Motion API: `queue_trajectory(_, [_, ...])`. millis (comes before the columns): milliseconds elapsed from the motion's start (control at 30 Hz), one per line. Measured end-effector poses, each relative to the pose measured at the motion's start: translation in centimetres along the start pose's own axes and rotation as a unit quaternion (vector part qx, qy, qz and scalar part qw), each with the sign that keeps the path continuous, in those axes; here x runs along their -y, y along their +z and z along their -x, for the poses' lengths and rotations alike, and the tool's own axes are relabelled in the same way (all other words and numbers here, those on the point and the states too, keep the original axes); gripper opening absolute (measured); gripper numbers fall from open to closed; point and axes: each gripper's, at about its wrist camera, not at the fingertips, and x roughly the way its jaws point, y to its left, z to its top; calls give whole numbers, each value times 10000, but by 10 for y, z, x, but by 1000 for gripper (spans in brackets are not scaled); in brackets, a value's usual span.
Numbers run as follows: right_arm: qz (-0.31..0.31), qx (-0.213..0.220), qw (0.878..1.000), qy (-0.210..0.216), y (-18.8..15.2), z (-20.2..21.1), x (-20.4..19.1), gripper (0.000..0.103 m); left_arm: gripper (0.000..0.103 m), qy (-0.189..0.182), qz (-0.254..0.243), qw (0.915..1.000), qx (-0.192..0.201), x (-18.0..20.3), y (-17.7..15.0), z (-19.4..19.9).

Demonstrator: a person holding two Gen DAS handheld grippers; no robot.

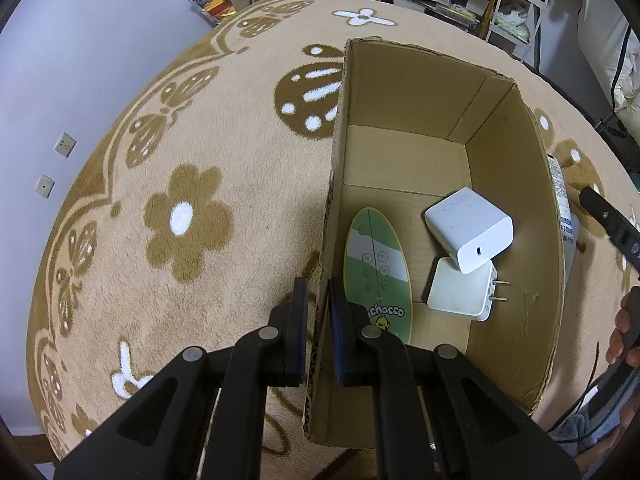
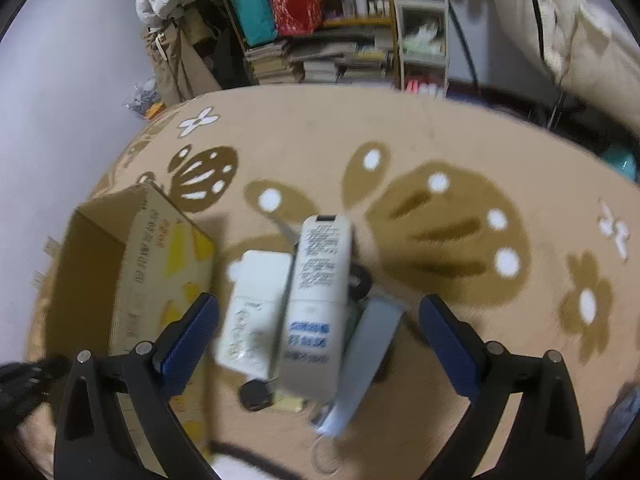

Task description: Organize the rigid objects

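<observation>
An open cardboard box [image 1: 516,240] stands on the rug. My left gripper [image 1: 318,300] is shut on the box's left wall, one finger on each side. Inside lie a green oval remote [image 1: 376,256] and two white chargers [image 1: 468,234], one resting on the other [image 1: 460,288]. In the right wrist view the box [image 2: 132,264] is at left. My right gripper [image 2: 316,328] is open above a pile on the rug: a white remote [image 2: 318,292], a white flat box [image 2: 254,308], a grey bar [image 2: 368,344] and a black round thing [image 2: 254,396].
A beige rug with brown flowers and butterflies [image 1: 188,220] covers the floor. Shelves with books and boxes [image 2: 320,40] stand at the far wall. A white bed [image 2: 580,40] is at the right. The right gripper's dark tip [image 1: 612,224] shows beyond the box.
</observation>
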Motion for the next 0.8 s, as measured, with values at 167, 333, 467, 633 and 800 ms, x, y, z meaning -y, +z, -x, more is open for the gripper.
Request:
queue_trajectory(167, [312,-51,9995,-59,-4,-8,-9,96,10,-35,7,10000,-6,-1,0,-1])
queue_trajectory(333, [338,-392,9986,-114,-12,-25,-11,93,10,-18,-10,10000,-6,0,0,-1])
queue_trajectory(467, [301,-575,9978,-93,-15,-35,-9,81,10,-15,-22,10000,-6,1,0,-1])
queue_trajectory(633, [238,-707,9972,-21,-17,-40,-6,47,10,-12,-20,10000,-11,2,1,-1])
queue_trajectory(800, [324,-820,9961,-56,-20,-42,-11,47,10,16,-40,10000,-16,3,1,-1])
